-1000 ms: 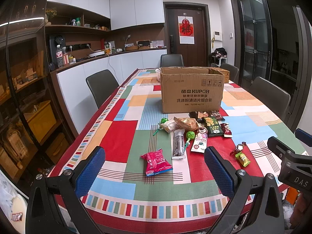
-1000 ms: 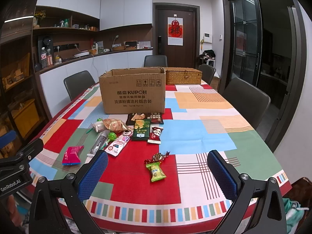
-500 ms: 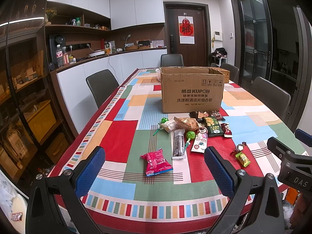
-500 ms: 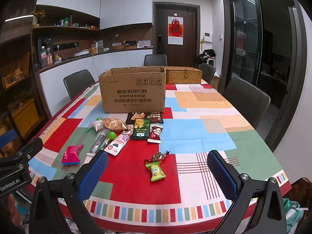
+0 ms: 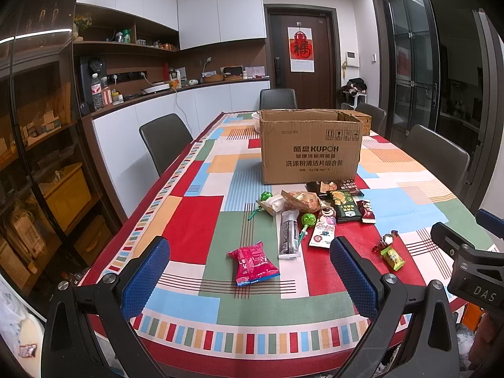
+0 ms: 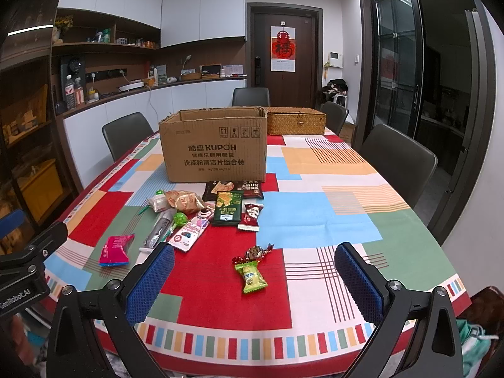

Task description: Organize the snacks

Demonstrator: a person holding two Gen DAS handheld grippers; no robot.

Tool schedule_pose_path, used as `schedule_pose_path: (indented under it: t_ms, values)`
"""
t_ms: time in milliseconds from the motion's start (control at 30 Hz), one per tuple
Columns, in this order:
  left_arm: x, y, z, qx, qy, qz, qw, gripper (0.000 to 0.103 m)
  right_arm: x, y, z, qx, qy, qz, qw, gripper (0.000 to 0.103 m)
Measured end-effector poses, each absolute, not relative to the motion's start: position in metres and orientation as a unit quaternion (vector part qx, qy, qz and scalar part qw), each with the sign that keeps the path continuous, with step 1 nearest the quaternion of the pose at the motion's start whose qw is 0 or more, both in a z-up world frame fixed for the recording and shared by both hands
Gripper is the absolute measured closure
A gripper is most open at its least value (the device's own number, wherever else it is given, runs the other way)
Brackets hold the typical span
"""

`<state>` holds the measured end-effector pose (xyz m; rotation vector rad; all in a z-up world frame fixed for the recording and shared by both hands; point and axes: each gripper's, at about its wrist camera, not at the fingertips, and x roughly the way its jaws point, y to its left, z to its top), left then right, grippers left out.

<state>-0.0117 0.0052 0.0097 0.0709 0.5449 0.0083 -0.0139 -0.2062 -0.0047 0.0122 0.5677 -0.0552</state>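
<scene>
both hand-held grippers, left [image 5: 249, 278] and right [image 6: 253, 280], released. pink pack [image 5: 253, 263] looks light, crinkly; i'd pinch mid-body.

Bench covered by a patchwork tablecloth [image 6: 315, 208] in red, blue, green and cream blocks. Grey chairs [image 5: 165, 141] stand along its sides and far end. Woven wicker basket [image 6: 296, 121] sits closed at the far end. Dark door [image 6: 283, 53] carries a red-character wall calendar [image 6: 283, 48]. White cabinets [image 5: 217, 9] above a cluttered counter [image 5: 176, 88].
</scene>
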Motion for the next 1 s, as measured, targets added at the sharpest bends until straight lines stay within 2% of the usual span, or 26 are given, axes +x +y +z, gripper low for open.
schedule_pose_path:
  t_ms: [467, 700, 1000]
  values:
    - [-0.001, 0.012, 0.009, 0.027, 0.279, 0.011, 0.96, 0.0, 0.004, -0.203, -0.017, -0.005, 0.319, -0.019, 0.948, 0.001]
    - [0.029, 0.0, -0.008, 0.061, 0.312, 0.007, 0.948, 0.006, 0.033, -0.213, -0.029, 0.002, 0.35, -0.016, 0.937, 0.009]
    - [0.056, 0.0, -0.032, 0.066, 0.335, -0.003, 0.94, 0.014, 0.069, -0.211, -0.068, 0.004, 0.427, 0.005, 0.904, 0.028]
